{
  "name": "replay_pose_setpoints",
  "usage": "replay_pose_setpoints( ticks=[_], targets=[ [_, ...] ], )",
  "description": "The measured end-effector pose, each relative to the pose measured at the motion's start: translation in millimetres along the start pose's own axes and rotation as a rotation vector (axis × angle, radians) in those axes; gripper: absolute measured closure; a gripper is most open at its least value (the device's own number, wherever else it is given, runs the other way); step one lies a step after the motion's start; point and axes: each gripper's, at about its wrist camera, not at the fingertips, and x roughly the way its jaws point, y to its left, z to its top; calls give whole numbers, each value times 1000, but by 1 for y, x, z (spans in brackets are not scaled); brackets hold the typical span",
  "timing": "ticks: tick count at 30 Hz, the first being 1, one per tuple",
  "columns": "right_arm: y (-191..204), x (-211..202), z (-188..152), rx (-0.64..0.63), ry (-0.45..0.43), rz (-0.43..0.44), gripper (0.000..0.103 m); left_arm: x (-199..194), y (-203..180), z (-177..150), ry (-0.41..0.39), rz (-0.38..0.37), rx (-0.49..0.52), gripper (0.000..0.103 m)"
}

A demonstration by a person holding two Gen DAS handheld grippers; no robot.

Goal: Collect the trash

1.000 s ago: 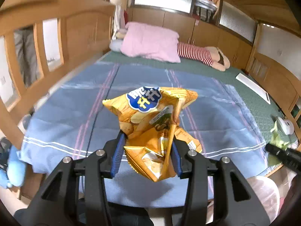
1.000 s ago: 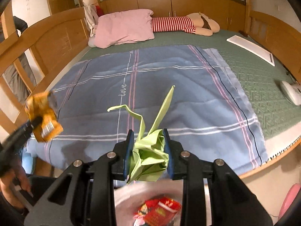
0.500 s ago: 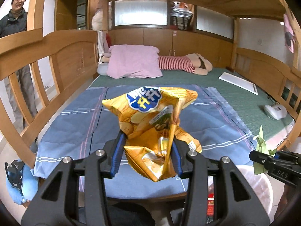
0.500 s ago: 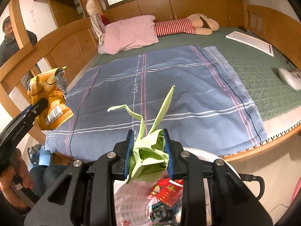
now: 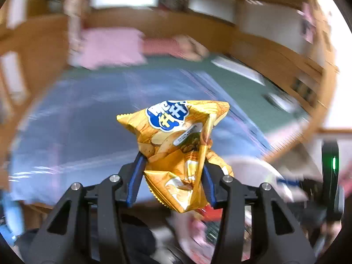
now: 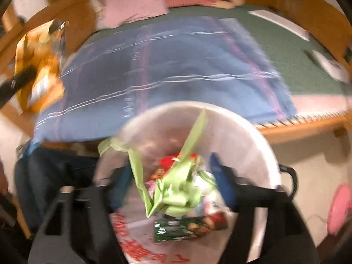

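- The left gripper (image 5: 171, 176) is clamped on a crumpled yellow chip bag (image 5: 178, 151); the blue pads (image 5: 134, 180) press in on the bag's lower half from both sides, and the top of the bag with its blue logo stands up above the fingers.
- From the right wrist view the same chip bag (image 6: 40, 66) shows at the left edge, held out over the side of the bed.
- The right gripper (image 6: 173, 189) has its jaws spread wide, with the blue pads (image 6: 220, 178) standing clear of the green folded paper (image 6: 176, 189), which sits between them without touching either.
- The green paper hangs over the mouth of a white trash bin (image 6: 259, 145) lined with a thin plastic bag; red and dark wrappers (image 6: 191, 226) lie inside, below the paper.
- In the left wrist view the bin (image 5: 248, 167) shows blurred, just right of and below the chip bag.
- Beyond both tools lies a bed with a blue checked blanket (image 6: 176, 66) over a green mat (image 6: 286, 50), a pink pillow (image 6: 136, 4) at the far end, all inside a wooden frame (image 6: 308, 129).
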Motion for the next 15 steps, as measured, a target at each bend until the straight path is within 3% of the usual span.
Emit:
replay_pose_setpoints(
  ticks=[3,5,7,10,14,15],
  targets=[
    [-38,-39,5,183,-107,-16,24,22,-23,-18,113,-118,77,49],
    [-54,-61,5,259,-185,-25,22,35,-44,-32,193,-255,138,30],
    [-64,-82,4,319,-262,-51,20,43,-58,-42,230,-279,173,10],
    [-68,-96,2,333,-316,-71,15,48,-64,-43,234,-164,218,7],
    [-42,-90,5,207,-278,-115,10,35,-44,-24,132,126,166,4],
    [-33,-86,4,176,-268,-122,10,29,-37,-21,111,157,141,4]
  ],
)
